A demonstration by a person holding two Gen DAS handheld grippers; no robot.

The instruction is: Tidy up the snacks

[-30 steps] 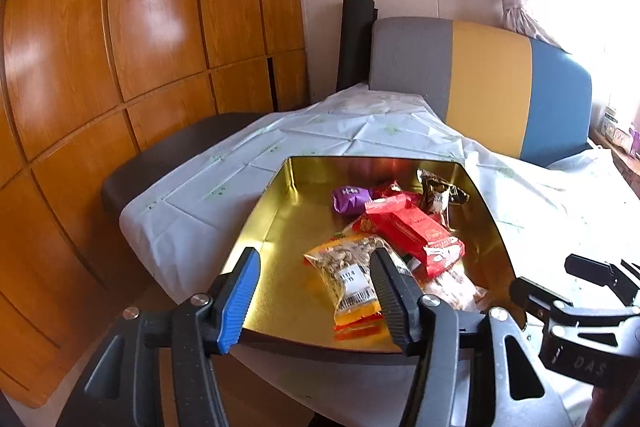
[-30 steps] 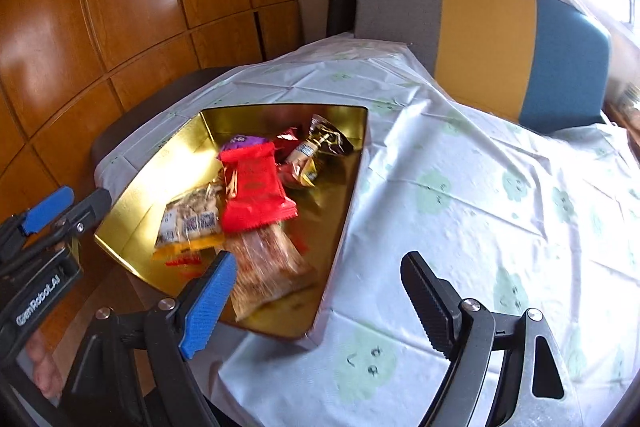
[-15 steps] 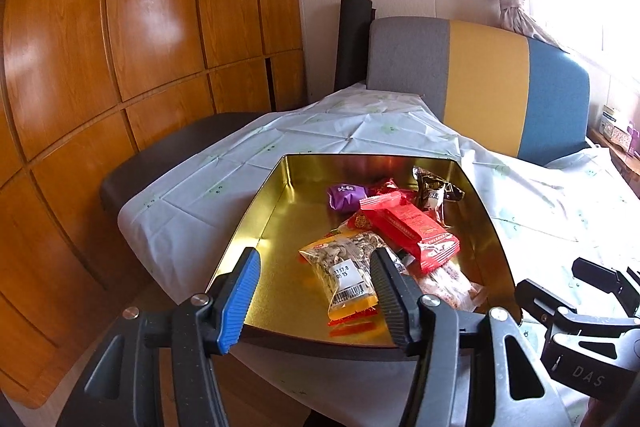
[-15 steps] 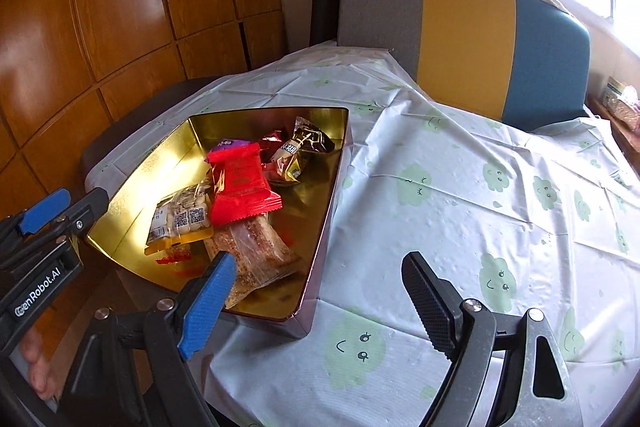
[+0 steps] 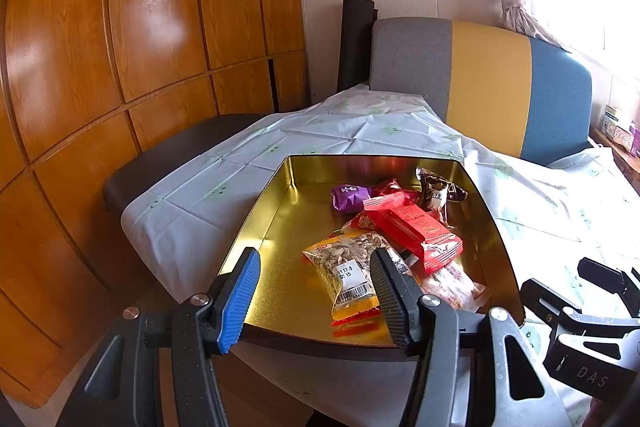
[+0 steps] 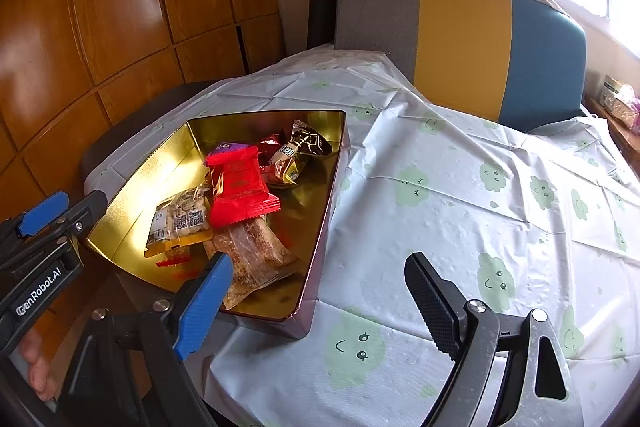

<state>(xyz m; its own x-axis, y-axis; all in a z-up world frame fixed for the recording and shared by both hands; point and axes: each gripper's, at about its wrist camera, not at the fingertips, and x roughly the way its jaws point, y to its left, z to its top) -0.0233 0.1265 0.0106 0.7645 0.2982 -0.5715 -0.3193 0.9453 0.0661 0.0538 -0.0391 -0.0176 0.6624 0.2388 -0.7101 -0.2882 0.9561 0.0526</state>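
Observation:
A gold tin tray (image 5: 276, 227) (image 6: 320, 227) sits at the table's near left corner. In it lie a clear nut packet (image 5: 344, 271) (image 6: 180, 219), a red packet (image 5: 416, 231) (image 6: 240, 187), a purple sweet (image 5: 348, 197), a dark brown packet (image 5: 438, 191) (image 6: 304, 147) and a clear brown bar packet (image 6: 256, 251). My left gripper (image 5: 316, 291) is open and empty just before the tray's near edge. My right gripper (image 6: 316, 291) is open and empty over the tray's near right corner.
A white tablecloth with green cloud faces (image 6: 480, 195) covers the table. A grey, yellow and blue bench back (image 5: 480, 83) stands behind it. Wooden wall panels (image 5: 120, 67) are on the left, with a dark seat (image 5: 168, 155) below.
Both grippers have pulled back and risen a little, so the tray and table look farther away. The snacks have not moved. Both stay open.

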